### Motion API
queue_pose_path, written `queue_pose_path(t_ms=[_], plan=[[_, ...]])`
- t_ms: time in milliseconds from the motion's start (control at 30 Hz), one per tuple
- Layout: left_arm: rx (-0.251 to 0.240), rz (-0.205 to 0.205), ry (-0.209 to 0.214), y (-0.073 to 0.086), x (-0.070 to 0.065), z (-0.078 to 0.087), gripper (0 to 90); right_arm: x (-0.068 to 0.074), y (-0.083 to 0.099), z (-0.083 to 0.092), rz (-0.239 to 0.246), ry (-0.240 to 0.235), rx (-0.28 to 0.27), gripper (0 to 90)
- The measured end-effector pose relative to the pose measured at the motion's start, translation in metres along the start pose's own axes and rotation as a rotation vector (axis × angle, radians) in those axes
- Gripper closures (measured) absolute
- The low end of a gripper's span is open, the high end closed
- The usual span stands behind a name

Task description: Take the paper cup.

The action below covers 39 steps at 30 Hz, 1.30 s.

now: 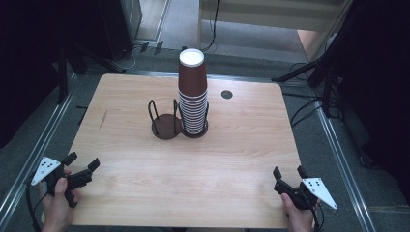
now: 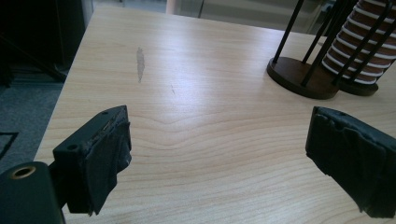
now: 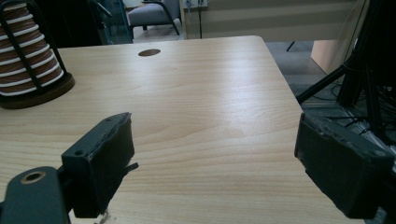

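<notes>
A tall stack of brown paper cups (image 1: 193,92) with white rims stands upside down in one ring of a dark wire cup holder (image 1: 167,123) at the table's middle. The holder's other ring is empty. My left gripper (image 1: 83,160) rests at the near left edge, open, with nothing between its fingers; in the left gripper view the holder base (image 2: 299,74) and cups (image 2: 359,51) lie ahead to the right. My right gripper (image 1: 288,171) sits at the near right corner, open and empty. In the right gripper view the cups (image 3: 28,65) are far left.
The wooden table (image 1: 232,145) has a dark round cable hole (image 1: 226,94) behind the cups. Metal rails run along both sides of the table. Black stands and cables crowd the floor at the right (image 1: 333,72).
</notes>
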State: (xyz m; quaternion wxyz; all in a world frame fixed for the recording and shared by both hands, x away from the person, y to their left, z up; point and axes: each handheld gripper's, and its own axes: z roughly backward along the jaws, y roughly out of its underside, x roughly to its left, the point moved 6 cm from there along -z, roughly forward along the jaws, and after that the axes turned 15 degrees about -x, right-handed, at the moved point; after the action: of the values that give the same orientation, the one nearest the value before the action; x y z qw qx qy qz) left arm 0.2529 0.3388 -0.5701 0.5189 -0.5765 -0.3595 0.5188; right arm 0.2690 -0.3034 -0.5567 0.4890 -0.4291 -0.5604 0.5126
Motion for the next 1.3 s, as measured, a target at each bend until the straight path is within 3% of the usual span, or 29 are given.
queue_pose_path(t_ms=[133,267,467,567,767,867,967,1300], plan=[[0.005,0.018,-0.002,0.000,0.001,-0.002,7.4,-0.001,-0.001,0.000,-0.010,0.010,-0.007,11.7],[0.008,0.021,-0.011,0.001,0.002,-0.003,7.4,-0.003,0.000,-0.006,-0.024,0.028,0.025,12.5],[0.014,0.004,-0.010,0.002,0.000,-0.004,7.4,0.003,-0.001,-0.010,0.059,0.041,0.038,12.9],[0.025,-0.008,-0.004,0.003,-0.001,-0.005,7.4,0.013,-0.010,-0.011,0.094,0.031,0.023,12.8],[0.032,-0.045,0.003,0.004,-0.005,-0.005,7.5,0.029,-0.029,-0.015,0.110,0.007,-0.001,12.4],[0.031,-0.044,0.002,0.004,-0.005,-0.004,7.4,0.036,-0.034,-0.017,0.096,-0.005,-0.001,12.3],[0.030,-0.037,0.003,0.004,-0.004,-0.004,7.5,0.050,-0.040,-0.021,0.100,-0.051,-0.011,12.4],[0.032,-0.022,0.012,0.004,-0.004,-0.003,7.5,0.073,-0.051,-0.035,0.114,-0.055,-0.030,12.7]])
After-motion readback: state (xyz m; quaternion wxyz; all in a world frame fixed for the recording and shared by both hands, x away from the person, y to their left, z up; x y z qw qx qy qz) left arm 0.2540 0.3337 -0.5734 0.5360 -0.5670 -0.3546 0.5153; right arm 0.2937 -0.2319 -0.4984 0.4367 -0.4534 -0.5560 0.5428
